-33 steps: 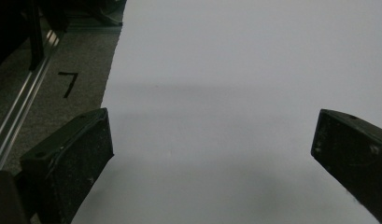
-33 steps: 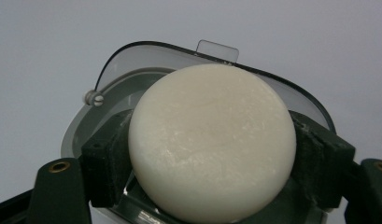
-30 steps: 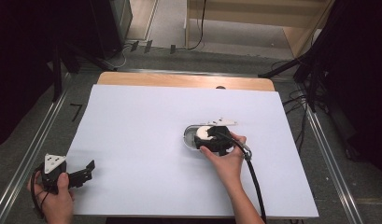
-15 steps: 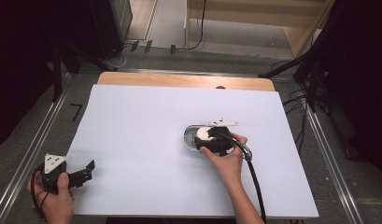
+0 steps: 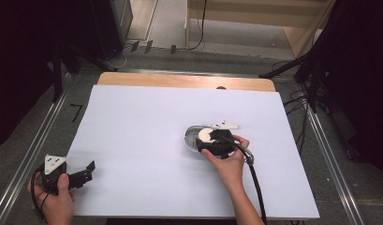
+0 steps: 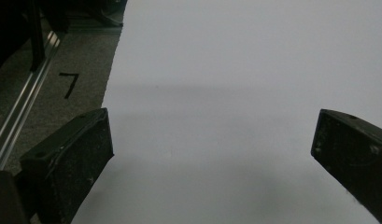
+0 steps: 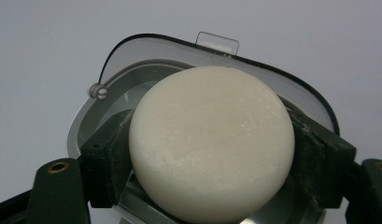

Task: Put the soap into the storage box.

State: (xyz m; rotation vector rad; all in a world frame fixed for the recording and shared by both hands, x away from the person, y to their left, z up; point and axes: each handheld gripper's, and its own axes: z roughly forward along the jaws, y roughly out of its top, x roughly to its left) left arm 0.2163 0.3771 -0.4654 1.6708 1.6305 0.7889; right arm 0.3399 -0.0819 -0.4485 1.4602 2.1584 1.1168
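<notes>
The right gripper (image 5: 212, 140) is clamped around something at mid-table, while the left gripper (image 5: 86, 172) rests wide open at the near-left edge.

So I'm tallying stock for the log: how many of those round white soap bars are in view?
1. The round white soap bar sits clamped between the right gripper jaws, over the open metal tin right of the table's centre. Whether another lies hidden under it can't be told.

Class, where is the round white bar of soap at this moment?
The soap is clamped in the right gripper, just over the open clear case, right of centre on the white table sheet in the high view.
</notes>
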